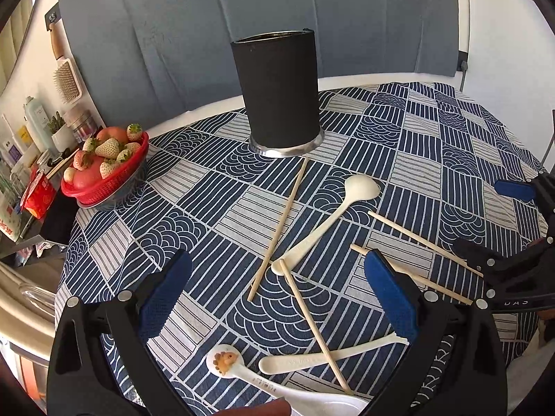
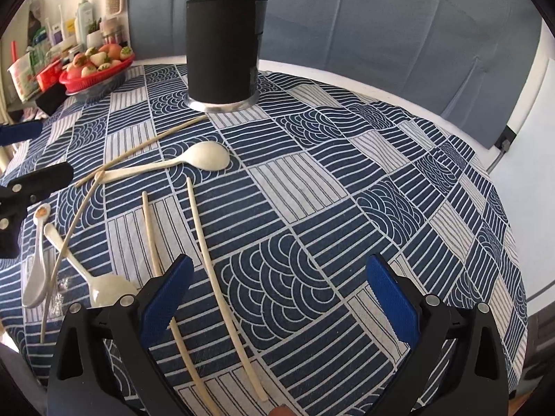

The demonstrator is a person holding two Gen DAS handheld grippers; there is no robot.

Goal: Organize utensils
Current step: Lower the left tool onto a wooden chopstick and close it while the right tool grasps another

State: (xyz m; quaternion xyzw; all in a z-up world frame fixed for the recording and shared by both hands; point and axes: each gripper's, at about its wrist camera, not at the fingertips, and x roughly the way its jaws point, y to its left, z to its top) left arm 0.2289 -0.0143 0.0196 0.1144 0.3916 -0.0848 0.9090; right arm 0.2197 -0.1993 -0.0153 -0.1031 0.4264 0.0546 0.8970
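Note:
A black utensil holder (image 1: 279, 92) stands upright at the back of the patterned tablecloth (image 1: 433, 131); it also shows in the right wrist view (image 2: 223, 50). Several wooden chopsticks lie loose: one (image 1: 279, 230) points at the holder, another (image 1: 314, 326) crosses a cream spoon (image 1: 329, 355). A second cream spoon (image 1: 326, 223) lies mid-table. A white ceramic spoon with a cartoon print (image 1: 242, 371) lies nearest. My left gripper (image 1: 277, 298) is open and empty above these. My right gripper (image 2: 277, 298) is open and empty, beside two chopsticks (image 2: 222, 277).
A red basket of strawberries (image 1: 107, 166) sits at the table's left edge; it also shows in the right wrist view (image 2: 95, 66). Bottles and clutter (image 1: 34, 128) fill a shelf at the left. A grey padded wall (image 1: 208, 17) rises behind the table.

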